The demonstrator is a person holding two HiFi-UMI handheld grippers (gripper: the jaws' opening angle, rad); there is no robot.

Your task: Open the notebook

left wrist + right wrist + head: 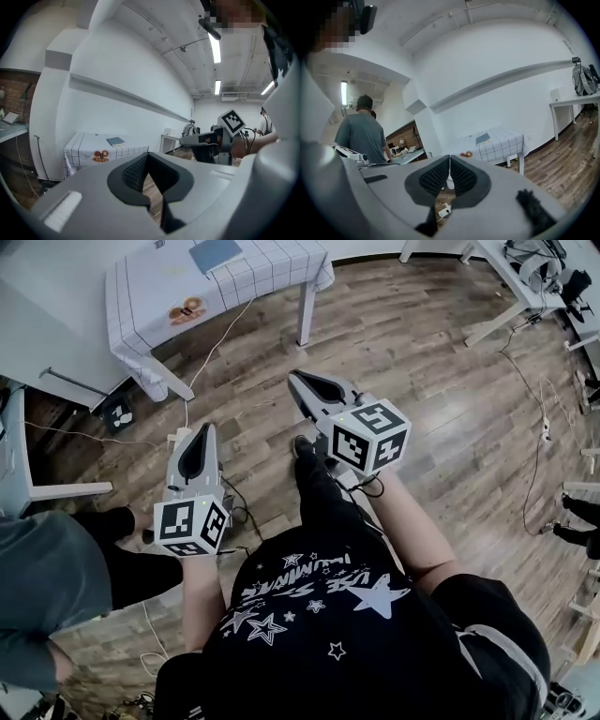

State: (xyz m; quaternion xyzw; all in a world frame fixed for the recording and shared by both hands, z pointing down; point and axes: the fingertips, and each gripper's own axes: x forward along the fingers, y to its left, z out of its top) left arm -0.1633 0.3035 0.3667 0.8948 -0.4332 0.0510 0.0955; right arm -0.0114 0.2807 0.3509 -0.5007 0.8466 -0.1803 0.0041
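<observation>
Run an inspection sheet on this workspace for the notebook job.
Surface: table with a checked cloth, across the room from both grippers.
Job's things: blue notebook lying closed on the table.
Clutter: orange motif on the cloth; nothing else made out.
Grippers: left gripper and right gripper both have their fingers shut, empty, held over the floor.
Cables: white cable trails across the floor from the table; more at right.
Surroundings: wood floor, second person at left, white tables far right.
</observation>
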